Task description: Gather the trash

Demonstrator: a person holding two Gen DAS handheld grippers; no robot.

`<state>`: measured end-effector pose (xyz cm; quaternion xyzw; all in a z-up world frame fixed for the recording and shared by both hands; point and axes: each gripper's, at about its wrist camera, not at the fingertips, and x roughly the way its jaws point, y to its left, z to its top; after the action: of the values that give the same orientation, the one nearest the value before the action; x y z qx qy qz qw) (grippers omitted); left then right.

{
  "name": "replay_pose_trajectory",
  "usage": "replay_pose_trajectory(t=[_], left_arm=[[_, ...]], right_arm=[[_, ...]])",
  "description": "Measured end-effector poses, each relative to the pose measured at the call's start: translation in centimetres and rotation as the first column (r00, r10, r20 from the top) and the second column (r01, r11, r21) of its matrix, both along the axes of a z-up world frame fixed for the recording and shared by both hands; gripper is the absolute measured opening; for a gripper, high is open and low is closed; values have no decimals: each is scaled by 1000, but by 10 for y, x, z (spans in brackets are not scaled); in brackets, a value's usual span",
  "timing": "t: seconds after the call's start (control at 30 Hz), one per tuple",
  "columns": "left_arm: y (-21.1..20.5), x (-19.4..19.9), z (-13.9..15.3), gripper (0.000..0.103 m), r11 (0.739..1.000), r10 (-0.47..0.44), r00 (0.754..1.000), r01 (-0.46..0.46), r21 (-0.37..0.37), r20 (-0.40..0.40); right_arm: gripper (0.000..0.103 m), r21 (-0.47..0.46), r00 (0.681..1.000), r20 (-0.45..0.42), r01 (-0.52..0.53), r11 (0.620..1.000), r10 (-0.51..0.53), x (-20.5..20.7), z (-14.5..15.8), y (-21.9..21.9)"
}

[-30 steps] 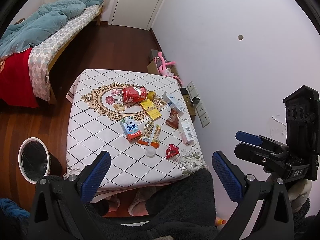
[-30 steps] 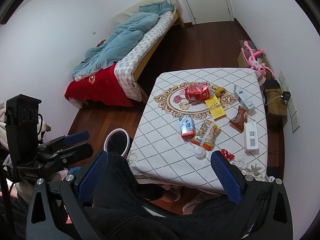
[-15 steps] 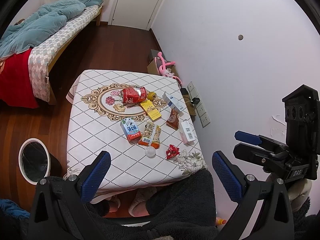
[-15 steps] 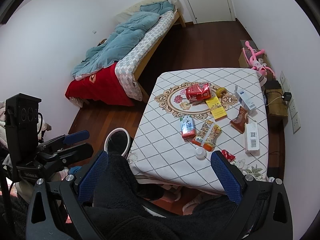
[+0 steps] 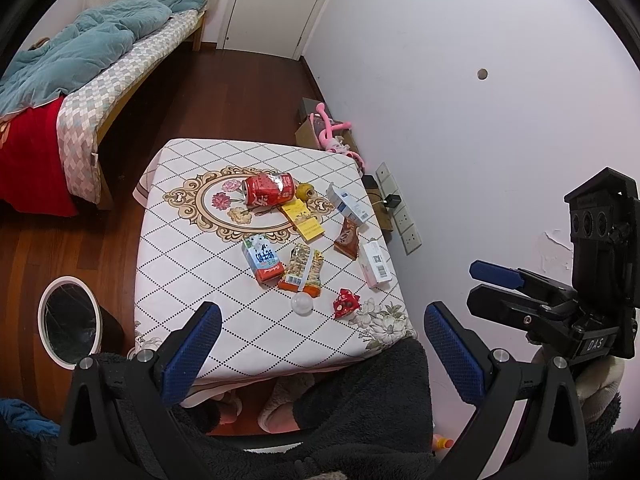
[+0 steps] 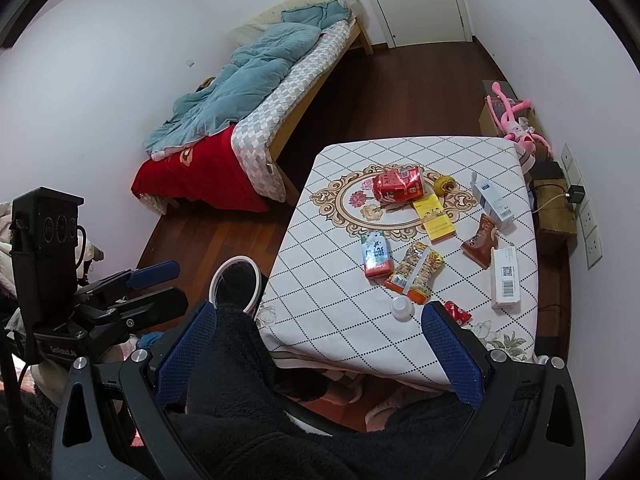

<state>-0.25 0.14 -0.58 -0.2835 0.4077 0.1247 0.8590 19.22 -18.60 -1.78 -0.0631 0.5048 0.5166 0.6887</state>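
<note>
Both the left gripper (image 5: 318, 354) and right gripper (image 6: 320, 350) hang spread and empty above the table (image 5: 224, 280) edge. Trash, including the crushed can (image 5: 269, 189), lies mid-table, beside the bin (image 5: 68, 322); the can may roll off if nudged.

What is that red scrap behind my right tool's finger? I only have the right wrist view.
Observer: It is a small red wrapper. The left wrist view shows it whole, lying near the front edge of the table, apart from the clear cup.
Operator: And the bin? A sleeve covers part of it here.
Observer: The bin stands uncovered on the floor by the table's left side, with a dark liner. I cannot tell what is inside.
Operator: Is the left tool holding anything?
Observer: No. The left tool is open, with nothing between its fingers.
</note>
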Motion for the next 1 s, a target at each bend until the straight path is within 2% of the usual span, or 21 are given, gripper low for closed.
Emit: replay_pose_trajectory(t=[0.77,0.83,0.9,0.93,1.0], left_arm=[[-2,5,2,103,1000,1,1000,-1,19,-8],[0,11,-3,103,998,35,999,-34,52,-24],[4,20,-12,103,988,89,995,-82,128,-53],[8,30,-22,103,975,131,988,-114,191,-80],[17,50,-45,103,957,183,976,-148,252,-122]], right_arm=[[103,3,1000,5,-10,1000,10,-2,2,8],[103,10,1000,3,-8,1000,8,-1,1,9],[103,19,1000,3,19,1000,-19,3,-2,8],[103,17,999,4,34,999,-34,7,-4,6],[103,1,997,14,82,997,-82,17,-13,3]])
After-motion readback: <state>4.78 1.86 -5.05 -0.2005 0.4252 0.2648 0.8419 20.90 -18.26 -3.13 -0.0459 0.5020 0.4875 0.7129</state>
